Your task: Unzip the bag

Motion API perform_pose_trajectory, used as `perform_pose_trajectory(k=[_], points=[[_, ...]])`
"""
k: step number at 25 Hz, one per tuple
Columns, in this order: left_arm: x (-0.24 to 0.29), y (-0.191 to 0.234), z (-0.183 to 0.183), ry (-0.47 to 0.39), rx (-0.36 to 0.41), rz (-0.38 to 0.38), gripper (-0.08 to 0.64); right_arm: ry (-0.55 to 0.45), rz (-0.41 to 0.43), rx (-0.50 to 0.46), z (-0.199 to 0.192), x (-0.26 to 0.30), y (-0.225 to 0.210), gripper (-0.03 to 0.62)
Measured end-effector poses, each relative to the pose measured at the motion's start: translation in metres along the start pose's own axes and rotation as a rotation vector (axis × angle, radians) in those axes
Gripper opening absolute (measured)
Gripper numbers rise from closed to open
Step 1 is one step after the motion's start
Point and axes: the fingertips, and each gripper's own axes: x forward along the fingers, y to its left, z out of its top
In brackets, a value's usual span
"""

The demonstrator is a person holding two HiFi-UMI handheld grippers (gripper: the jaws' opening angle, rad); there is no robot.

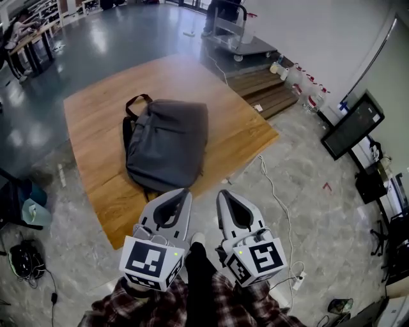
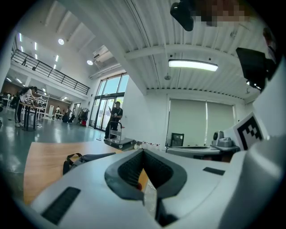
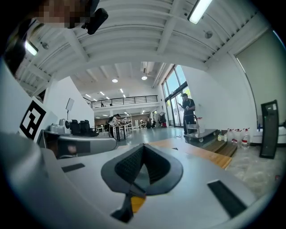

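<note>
Head view: the grey bag (image 1: 167,144) lies flat on the wooden table (image 1: 236,128), ahead of your left gripper (image 1: 184,191) and right gripper (image 1: 221,193). It looks soft and floppy, so pin the fabric beside the zip; its pull is too small to find. Left gripper view: fingers together, empty. Right gripper view: the same.

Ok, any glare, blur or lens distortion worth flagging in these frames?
Head view: sharp, evenly lit, the bag clear on the wooden platform; soft glare on the glossy floor, edges bowed. Left gripper view: heavy fisheye, dark corners, the ceiling lamp blown out. Right gripper view: same fisheye and dark corners; a strip light glares at the top.
</note>
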Motion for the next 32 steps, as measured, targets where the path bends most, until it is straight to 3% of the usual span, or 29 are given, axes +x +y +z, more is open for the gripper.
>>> perform_pose_trajectory(k=[6,12,19,32], points=[[0.088,0.014,0.024,-0.032,-0.007,0.070,0.006,0.012,0.070,-0.037,0.025,0.056,-0.073,0.011],[0.138,0.033,0.027,-0.002,-0.018,0.131,0.006,0.049,0.127,-0.008,0.024,0.099,-0.114,0.011],[0.174,0.073,0.022,0.039,-0.028,0.169,0.006,0.093,0.166,0.016,0.012,0.151,-0.127,0.011],[0.216,0.142,0.034,0.057,-0.035,0.157,0.006,0.102,0.183,0.021,0.026,0.244,-0.125,0.011]])
